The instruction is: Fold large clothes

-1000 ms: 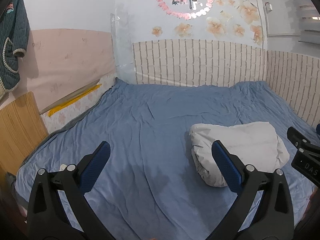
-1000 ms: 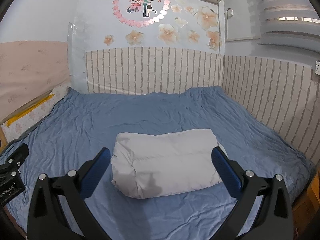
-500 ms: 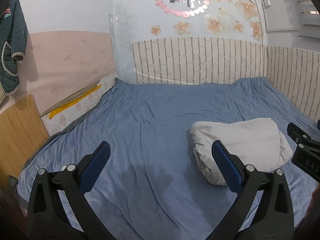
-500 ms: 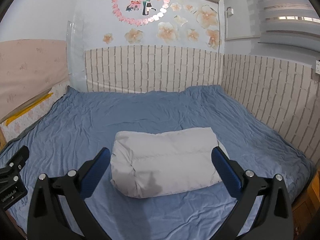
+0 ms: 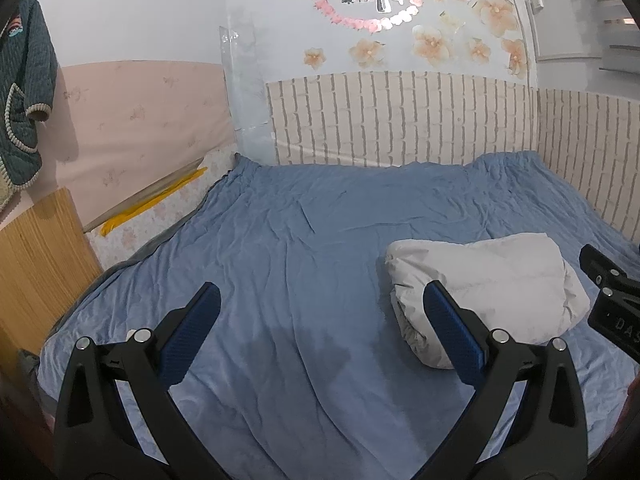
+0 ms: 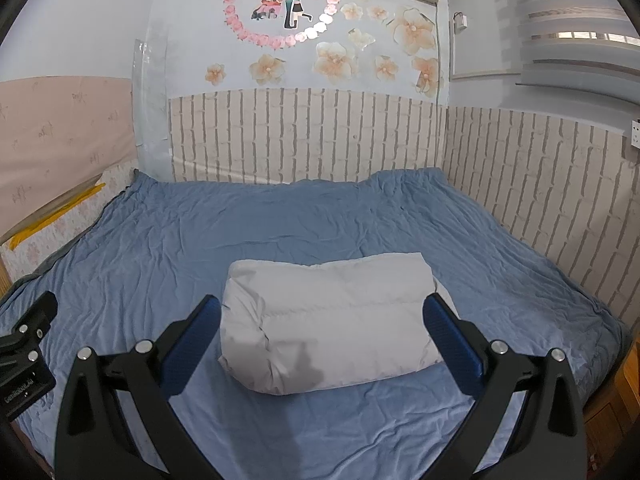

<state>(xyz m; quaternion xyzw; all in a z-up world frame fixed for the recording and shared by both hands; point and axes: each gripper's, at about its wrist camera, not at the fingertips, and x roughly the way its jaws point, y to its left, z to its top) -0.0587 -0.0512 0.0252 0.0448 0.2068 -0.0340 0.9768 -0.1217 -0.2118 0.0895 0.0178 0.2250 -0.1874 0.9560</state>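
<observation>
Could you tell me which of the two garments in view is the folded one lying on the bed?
The pale grey padded garment, folded into a thick bundle on the blue sheet. The dark green jacket hangs unfolded on the left wall instead.

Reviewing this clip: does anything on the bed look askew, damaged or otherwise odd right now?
Nothing stands out. The folded pale grey padded garment lies as a compact bundle on the wrinkled blue bedsheet. The left gripper and right gripper have open jaws, holding nothing.
</observation>
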